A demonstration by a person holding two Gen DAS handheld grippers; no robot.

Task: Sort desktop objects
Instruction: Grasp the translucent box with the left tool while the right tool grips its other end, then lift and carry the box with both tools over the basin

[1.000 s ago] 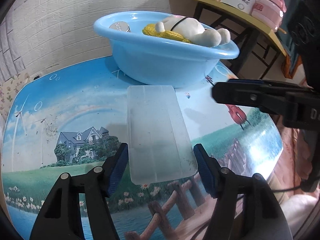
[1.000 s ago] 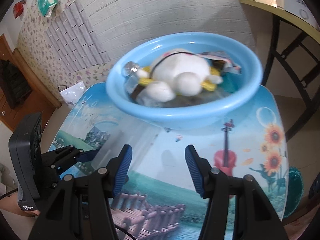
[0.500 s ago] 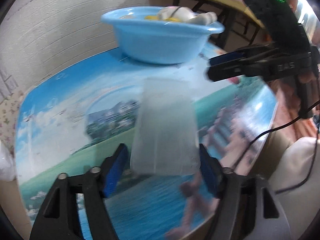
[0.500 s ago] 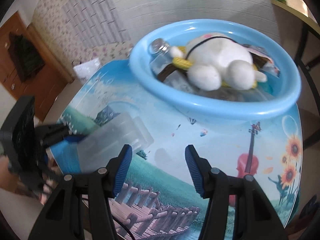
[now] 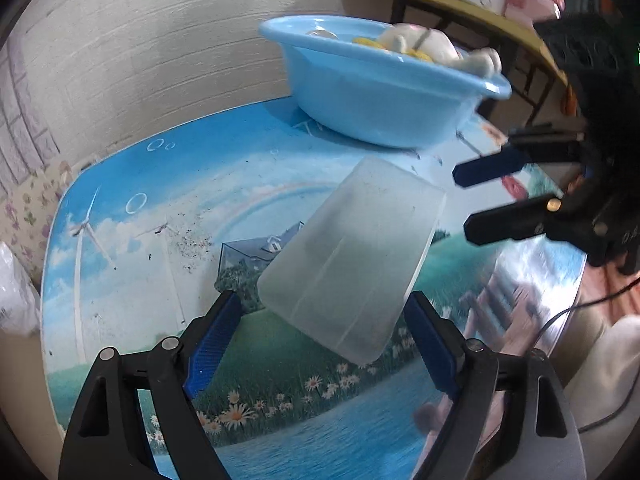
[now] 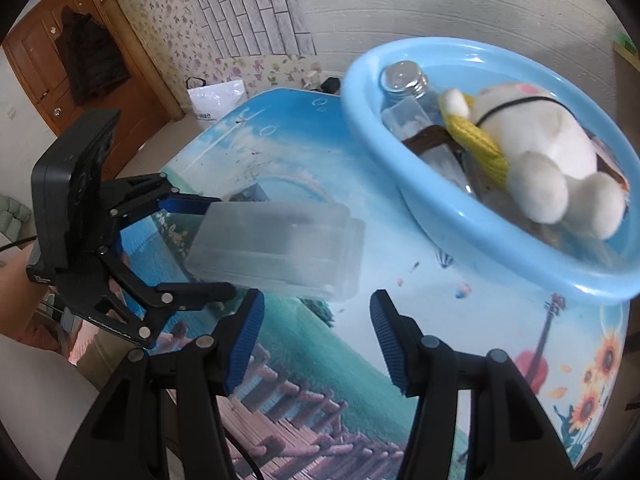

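Printed surface (image 5: 168,208) fills mid-frame; the frosted box (image 5: 352,256) sits between the left tool's (image 5: 320,340) just-widening, spread jaws, contact unclear; right tool (image 6: 316,340) spread, empty.

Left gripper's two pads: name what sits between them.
The frosted plastic box sits between the left gripper's just-widened pads, tilted, seemingly unpressed, in the left wrist view; the right wrist view agrees.

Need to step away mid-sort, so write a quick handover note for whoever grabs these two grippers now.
Left gripper: jaws have just been opening; frosted plastic box sits tilted between them over the table, left pad clear of it.
Right gripper: open, empty, beside the box.
Done: plush toy and glass bottle lie in the blue basin.
Left: the box, probably bound for the basin too.
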